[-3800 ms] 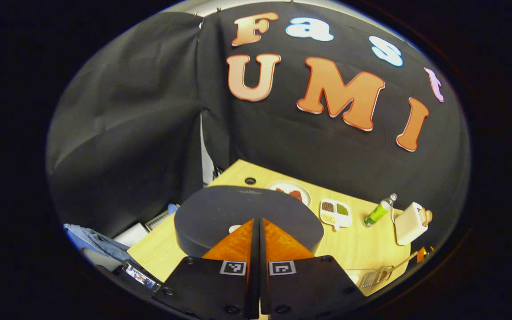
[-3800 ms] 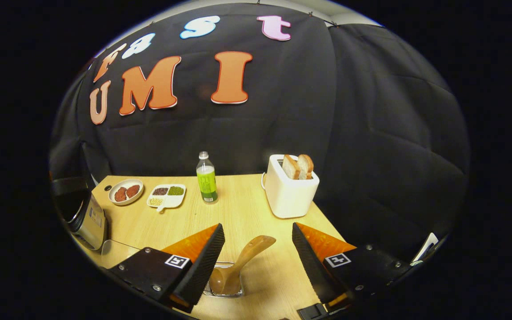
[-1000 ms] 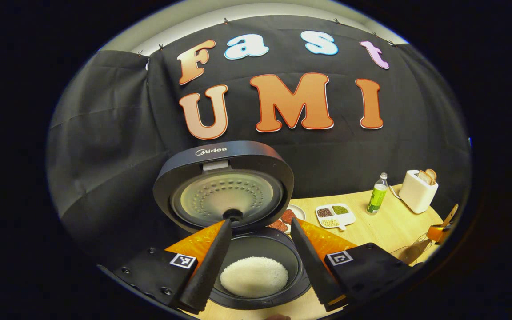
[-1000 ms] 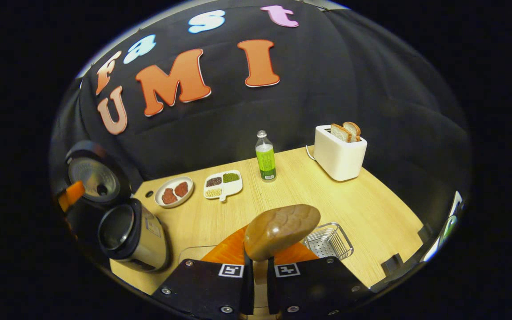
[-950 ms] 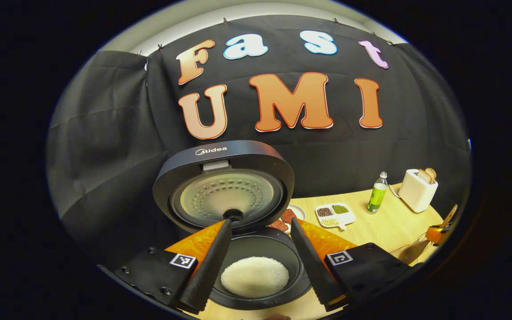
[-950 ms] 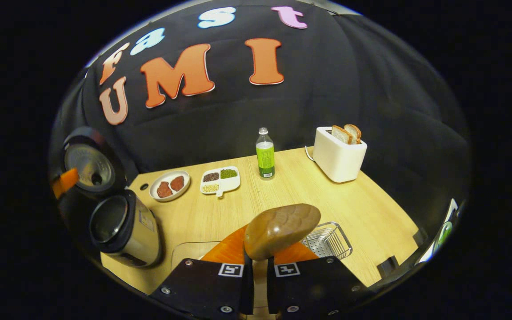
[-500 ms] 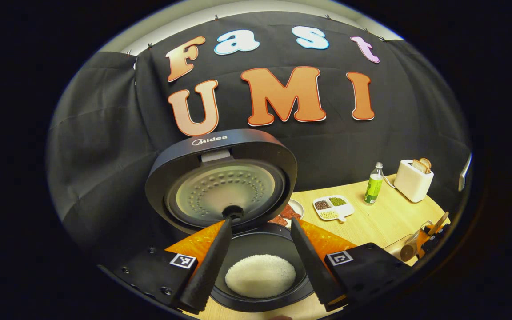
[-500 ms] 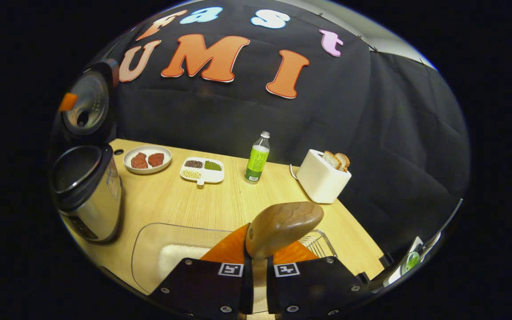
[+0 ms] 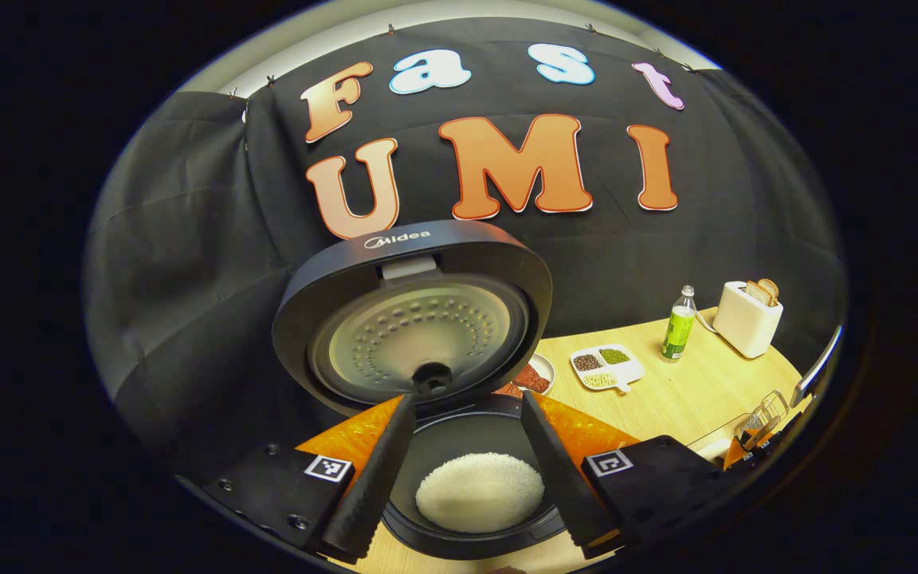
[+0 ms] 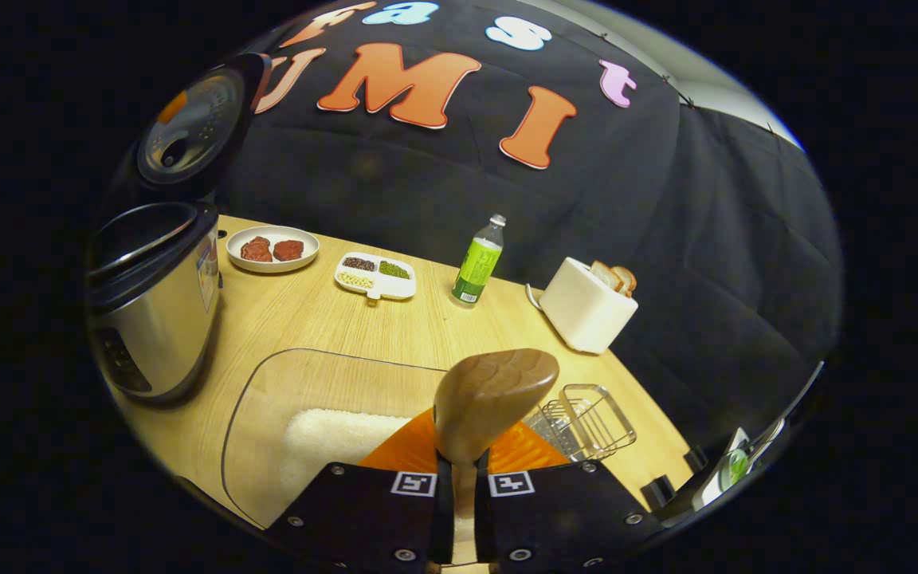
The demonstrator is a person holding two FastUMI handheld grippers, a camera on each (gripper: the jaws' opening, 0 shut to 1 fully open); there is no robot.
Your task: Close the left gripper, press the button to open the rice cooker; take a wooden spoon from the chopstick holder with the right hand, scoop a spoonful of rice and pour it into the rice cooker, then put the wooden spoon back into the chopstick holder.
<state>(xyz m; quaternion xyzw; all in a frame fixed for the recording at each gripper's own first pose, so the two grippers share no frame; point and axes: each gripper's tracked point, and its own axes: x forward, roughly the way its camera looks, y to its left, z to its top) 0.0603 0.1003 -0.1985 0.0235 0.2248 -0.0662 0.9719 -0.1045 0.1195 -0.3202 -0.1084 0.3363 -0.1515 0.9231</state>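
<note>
Facing cooker rice (image 9: pixel 480 491); right tongs (image 10: pixel 456 446) gripping wooden spoon (image 10: pixel 493 399)

The left hand-held gripper (image 9: pixel 460 418) hangs with fingers spread; the right hand-held gripper (image 10: pixel 457 458) is clamped tight.

Brown wooden spoon (image 10: pixel 495 395), white rice (image 9: pixel 480 493), silver-and-black rice cooker (image 10: pixel 152 307).

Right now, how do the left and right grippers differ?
The left gripper is open and empty; the right gripper is shut on the wooden spoon. The left gripper hovers over the open rice cooker; the right gripper hangs above the clear rice container. Both have orange, black-padded fingers.
</note>
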